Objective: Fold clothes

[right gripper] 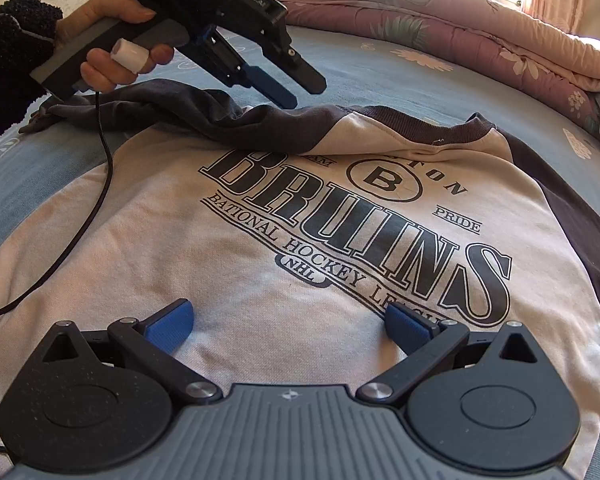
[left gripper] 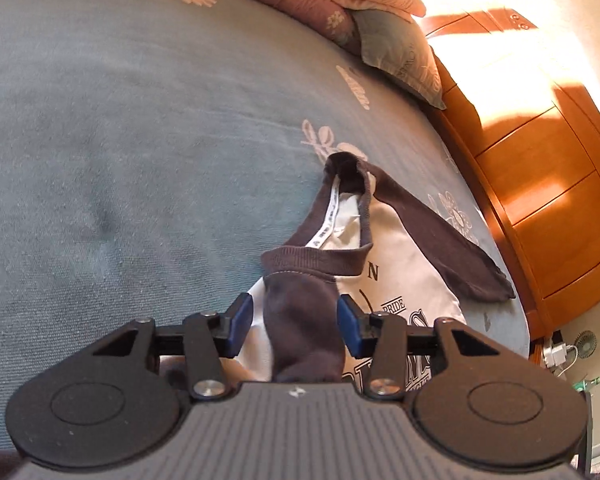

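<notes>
Your white sweatshirt (right gripper: 260,264) with dark sleeves lies print-up on the bed (left gripper: 120,140); one sleeve (right gripper: 204,116) is folded across its chest. Your left gripper (left gripper: 295,322) straddles it, released; your right gripper (right gripper: 288,316) is spread wide, empty.

We cannot see the sweatshirt (right gripper: 260,280) hem (behind the right gripper (right gripper: 290,322)); print partly covered by the sleeve (right gripper: 220,116).
</notes>
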{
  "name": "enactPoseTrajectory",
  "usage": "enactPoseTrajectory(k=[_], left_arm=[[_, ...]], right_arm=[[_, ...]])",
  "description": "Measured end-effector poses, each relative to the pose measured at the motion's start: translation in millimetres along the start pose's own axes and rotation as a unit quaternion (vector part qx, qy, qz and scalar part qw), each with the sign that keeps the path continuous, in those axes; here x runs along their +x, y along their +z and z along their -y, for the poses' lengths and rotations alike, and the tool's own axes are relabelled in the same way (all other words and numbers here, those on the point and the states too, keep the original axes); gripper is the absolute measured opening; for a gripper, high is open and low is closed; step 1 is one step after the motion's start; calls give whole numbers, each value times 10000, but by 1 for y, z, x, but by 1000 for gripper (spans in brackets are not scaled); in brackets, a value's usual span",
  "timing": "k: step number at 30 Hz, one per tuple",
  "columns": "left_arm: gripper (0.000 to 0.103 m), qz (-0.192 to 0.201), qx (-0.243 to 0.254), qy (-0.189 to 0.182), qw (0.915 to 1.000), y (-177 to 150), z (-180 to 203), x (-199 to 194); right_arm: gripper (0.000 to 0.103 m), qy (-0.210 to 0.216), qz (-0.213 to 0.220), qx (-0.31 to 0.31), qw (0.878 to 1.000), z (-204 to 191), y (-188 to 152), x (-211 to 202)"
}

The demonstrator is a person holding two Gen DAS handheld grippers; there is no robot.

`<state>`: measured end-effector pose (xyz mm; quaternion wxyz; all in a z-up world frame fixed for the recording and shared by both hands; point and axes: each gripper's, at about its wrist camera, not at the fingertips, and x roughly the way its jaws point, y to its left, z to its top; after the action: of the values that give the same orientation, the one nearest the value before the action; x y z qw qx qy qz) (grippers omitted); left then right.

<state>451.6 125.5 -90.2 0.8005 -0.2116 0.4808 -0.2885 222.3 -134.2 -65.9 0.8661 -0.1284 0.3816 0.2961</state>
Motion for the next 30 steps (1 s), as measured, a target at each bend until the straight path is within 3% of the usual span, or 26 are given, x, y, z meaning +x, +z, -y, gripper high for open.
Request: enactPoseTrajectory(k=[5,7,10,12,16,27,30], left_arm=[[47,-19,-518,-484,9975,-7,-17,10],[47,93,-450,-638,9969,-7,-12,6],[47,302,-449,-1168,9917,-7,-8,0],[54,354,-447,-1347,9892,-8,-9,-1],[55,126,-639,-1018,9927,-13,-22,11],[54,340,-1278,-1406,9812,2,-51,45],[54,349,-1161,-1398,9827,-1,-47,45]], right_arm=[[103,3,0,-2,10000,0,0,0],[103,3,4,-4,10000,0,-1,0],[103,0,10,-6,10000,0,-1,0],[103,-2,12,-5,10000,0,-1,1],[103,-6,19,-5,10000,0,-2,1],[103,-16,41,2,10000,0,-3,1],[103,-12,43,-2,10000,-1,-4,1]])
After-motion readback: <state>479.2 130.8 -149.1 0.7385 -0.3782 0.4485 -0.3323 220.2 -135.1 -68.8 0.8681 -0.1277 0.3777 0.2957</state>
